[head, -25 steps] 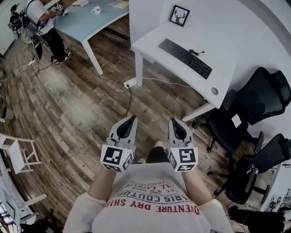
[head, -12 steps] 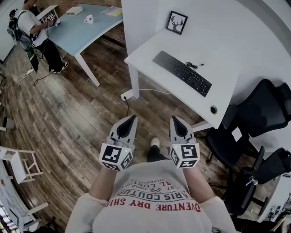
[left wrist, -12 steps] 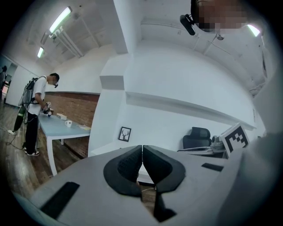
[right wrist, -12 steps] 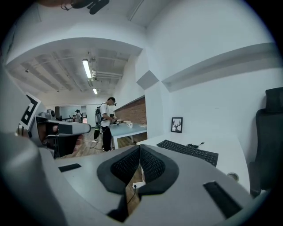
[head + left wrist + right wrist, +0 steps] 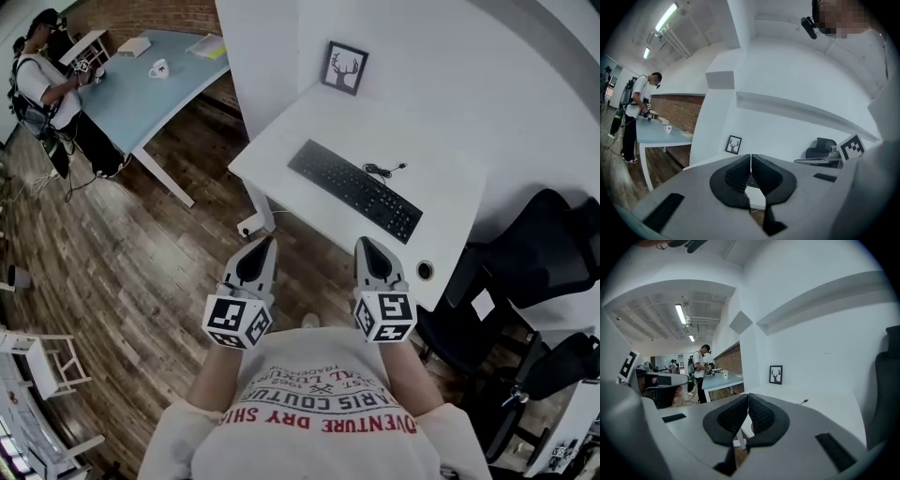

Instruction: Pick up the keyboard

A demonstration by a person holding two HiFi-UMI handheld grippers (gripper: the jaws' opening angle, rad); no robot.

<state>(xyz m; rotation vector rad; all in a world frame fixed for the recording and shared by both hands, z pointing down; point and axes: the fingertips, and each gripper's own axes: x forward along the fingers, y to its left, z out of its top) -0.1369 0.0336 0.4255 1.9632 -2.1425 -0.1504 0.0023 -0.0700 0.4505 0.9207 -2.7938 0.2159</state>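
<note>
A black keyboard [image 5: 354, 188] lies slantwise on the white desk [image 5: 441, 169], its cable curling off behind it. My left gripper [image 5: 269, 243] is held over the wooden floor just short of the desk's near edge, shut and empty. My right gripper [image 5: 361, 245] is beside it, over the desk's front edge, also shut with nothing in it. Both point toward the desk, a short way short of the keyboard. In the left gripper view a sliver of the keyboard [image 5: 751, 180] shows behind the closed jaws. The right gripper view shows the desk top [image 5: 825, 401] but the keyboard is hidden.
A framed deer picture [image 5: 344, 67] leans on the wall at the desk's back. Black office chairs [image 5: 525, 272] stand to the right. A blue table [image 5: 141, 84] with a mug and a person [image 5: 47, 84] beside it are at the far left. A cable hole [image 5: 425, 271] sits near the desk's front.
The person has walked toward the white desk, so desk and keyboard are nearer and lower in the head view. Both grippers stayed shut and side by side.
</note>
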